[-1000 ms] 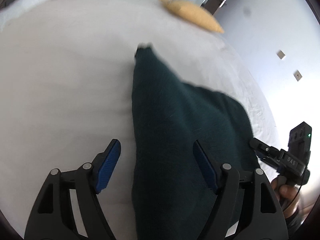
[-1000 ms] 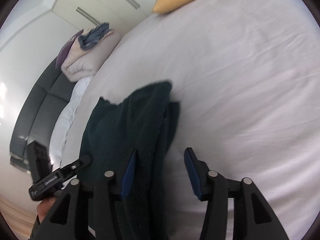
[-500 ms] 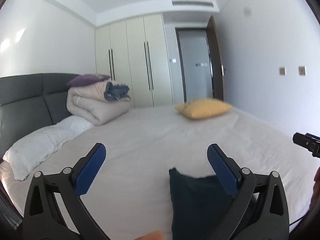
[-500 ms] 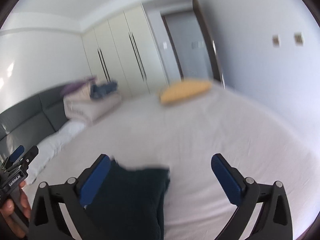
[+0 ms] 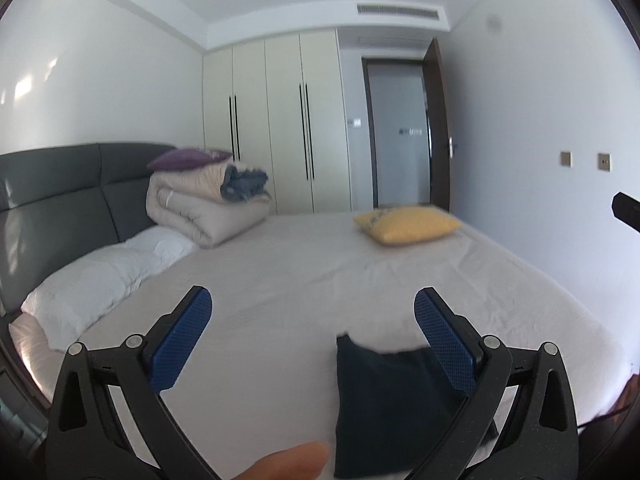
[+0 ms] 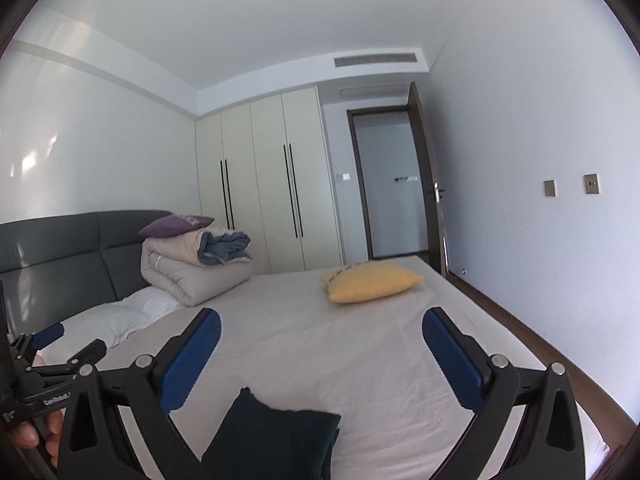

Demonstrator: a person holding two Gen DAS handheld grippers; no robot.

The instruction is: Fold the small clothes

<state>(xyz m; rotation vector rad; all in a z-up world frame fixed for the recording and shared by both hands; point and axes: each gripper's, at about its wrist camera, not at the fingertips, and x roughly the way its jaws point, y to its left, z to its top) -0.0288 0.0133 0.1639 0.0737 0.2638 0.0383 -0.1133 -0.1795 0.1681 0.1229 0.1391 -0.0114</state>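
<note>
A dark green folded garment (image 5: 384,404) lies flat on the white bed sheet (image 5: 304,272), near the front edge; it also shows in the right wrist view (image 6: 276,440). My left gripper (image 5: 312,340) is open and empty, raised above the bed, with the garment below its right finger. My right gripper (image 6: 320,356) is open and empty, raised above the garment. The left gripper (image 6: 48,376) shows at the left edge of the right wrist view, held in a hand.
A yellow pillow (image 5: 406,224) lies at the far right of the bed. Folded quilts with a purple cushion (image 5: 204,200) are stacked by the grey headboard (image 5: 60,200). A white pillow (image 5: 104,276) lies at the left. Wardrobes and a door stand behind.
Both grippers opened wide and lifted off the garment, tilting up from looking down at the bed to looking across the room. The garment stays folded on the sheet.
</note>
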